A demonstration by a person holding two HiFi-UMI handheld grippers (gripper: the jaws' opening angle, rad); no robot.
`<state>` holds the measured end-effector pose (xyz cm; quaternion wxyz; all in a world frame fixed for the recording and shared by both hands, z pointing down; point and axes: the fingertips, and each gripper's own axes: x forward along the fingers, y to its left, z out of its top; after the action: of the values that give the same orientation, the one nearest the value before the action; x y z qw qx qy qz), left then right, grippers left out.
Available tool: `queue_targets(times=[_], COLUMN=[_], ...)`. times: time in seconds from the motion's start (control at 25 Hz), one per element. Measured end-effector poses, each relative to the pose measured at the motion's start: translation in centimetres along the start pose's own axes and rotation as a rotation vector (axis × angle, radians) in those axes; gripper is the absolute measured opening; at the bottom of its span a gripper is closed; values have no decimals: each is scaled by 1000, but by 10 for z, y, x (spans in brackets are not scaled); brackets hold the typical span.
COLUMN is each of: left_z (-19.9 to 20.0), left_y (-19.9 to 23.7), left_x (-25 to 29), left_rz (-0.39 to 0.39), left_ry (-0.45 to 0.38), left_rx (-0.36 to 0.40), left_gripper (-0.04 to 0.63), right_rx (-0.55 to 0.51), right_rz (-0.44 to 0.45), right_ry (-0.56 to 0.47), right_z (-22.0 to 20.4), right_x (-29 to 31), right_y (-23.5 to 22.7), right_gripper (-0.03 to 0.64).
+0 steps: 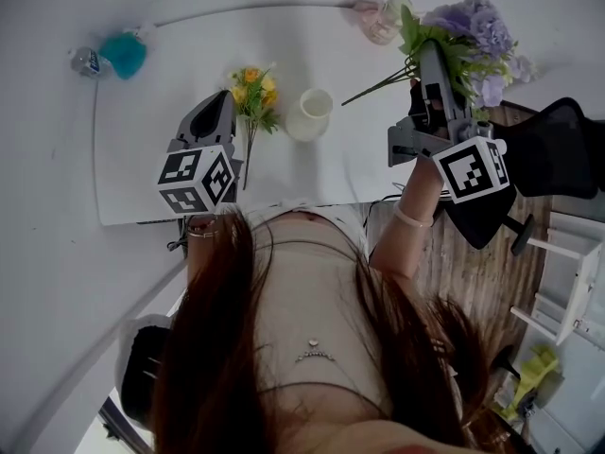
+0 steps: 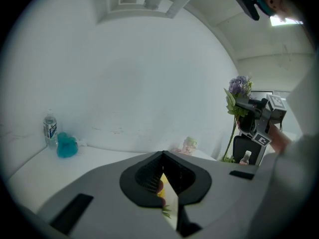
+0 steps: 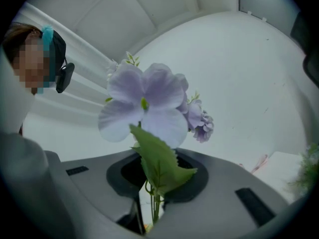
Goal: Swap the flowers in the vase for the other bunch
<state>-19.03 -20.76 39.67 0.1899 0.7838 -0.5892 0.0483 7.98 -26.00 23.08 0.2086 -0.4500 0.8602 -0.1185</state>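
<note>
Right gripper (image 1: 430, 57) is pinching the purple bunch (image 1: 473, 26) low on its stems, just under the heads, and holds it clear of the bench (image 1: 189, 64) at the far right corner. In the right gripper view the thin green stems run down between the jaws. A broad, saw-edged leaf (image 3: 159, 158) stands in front, with large flat pale-lilac petals and a smaller ruffled cluster above. The loose stem ends trail left toward the vase.

Vase (image 1: 310, 113) is small, white, smooth and round-mouthed. It stands empty mid-bench, between the two grippers.

Yellow bunch (image 1: 253, 88) has small orange-yellow heads and short green leaves. It sits just left of the vase, with its stem running back toward the near edge, close alongside the left gripper (image 1: 225, 102). That gripper's jaws are pressed together, and yellow and green show low in the gap ahead of them. I cannot tell whether a stem is nipped.

Handling, as judged:
- Both bunches look light and top-heavy, with soft petals on thin, springy stems.
- Grip on the gathered stems, never the blooms. A hold near the heads steadies the top but leaves the long tails free to swing.
- Those tails need lining up over the narrow mouth.
- The vase looks light enough to tip if stems drag its rim.

Far left: teal lump (image 1: 123, 53) and small bottle (image 1: 87, 61), well apart from the work.
</note>
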Motion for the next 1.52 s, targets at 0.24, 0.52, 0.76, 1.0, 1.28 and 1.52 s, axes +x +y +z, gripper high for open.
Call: queue_targets(times=[0.24, 0.52, 0.76, 1.0, 1.28, 1.52], left_z=[2, 0, 0, -4, -1, -5], left_y=[-1, -1, -2, 2, -6, -4], left_x=[1, 1, 1, 0, 5, 2], left_rz=[-3, -2, -8, -4, -7, -8], left_ry=[-5, 2, 0, 4, 13, 15], left_rx=[4, 0, -2, -2, 5, 3], left_gripper=[3, 3, 3, 3, 3, 3], right_rx=[12, -62, -94, -134, -176, -221], right_rz=[15, 60, 122, 141, 144, 163], right_ry=[-23, 15, 58, 101, 175, 257], right_z=[-8, -36, -72, -99, -124, -155], right_x=[0, 5, 6, 4, 6, 7], right_y=[9, 26, 40, 46, 44, 51], right_gripper=[81, 83, 84, 87, 97, 102])
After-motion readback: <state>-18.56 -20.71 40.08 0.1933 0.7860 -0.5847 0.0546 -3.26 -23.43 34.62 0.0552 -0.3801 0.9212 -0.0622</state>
